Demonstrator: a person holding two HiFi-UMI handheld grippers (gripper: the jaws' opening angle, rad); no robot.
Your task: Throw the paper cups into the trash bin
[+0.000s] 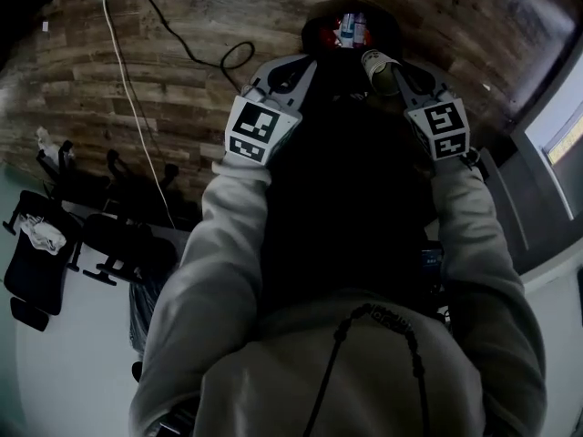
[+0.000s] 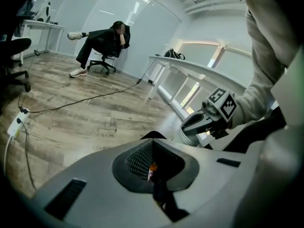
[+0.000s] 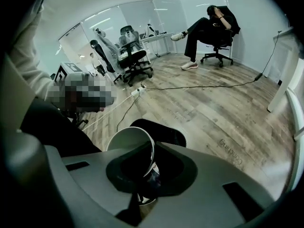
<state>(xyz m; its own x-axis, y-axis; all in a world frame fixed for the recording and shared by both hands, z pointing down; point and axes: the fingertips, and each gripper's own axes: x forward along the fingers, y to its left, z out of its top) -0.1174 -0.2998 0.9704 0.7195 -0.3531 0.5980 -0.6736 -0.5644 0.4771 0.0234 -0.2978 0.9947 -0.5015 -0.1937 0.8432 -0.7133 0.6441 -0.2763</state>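
Here, paper cup (image 3: 128,144) rim-pinched in right claw (image 3: 150,171) — by trash bin (image 3: 170,134)

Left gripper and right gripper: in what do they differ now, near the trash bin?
The right gripper is shut on a white paper cup; the left gripper has its jaws together, with no cup between them. In the head view the left gripper is left of the trash bin, the right gripper right of it. Both carry a marker cube and point toward the bin.

The head view is dim and underexposed. Both gripper views are brighter, with daylight glaring through bright glass windows (image 2: 190,91); their fisheye edges curve and darken.
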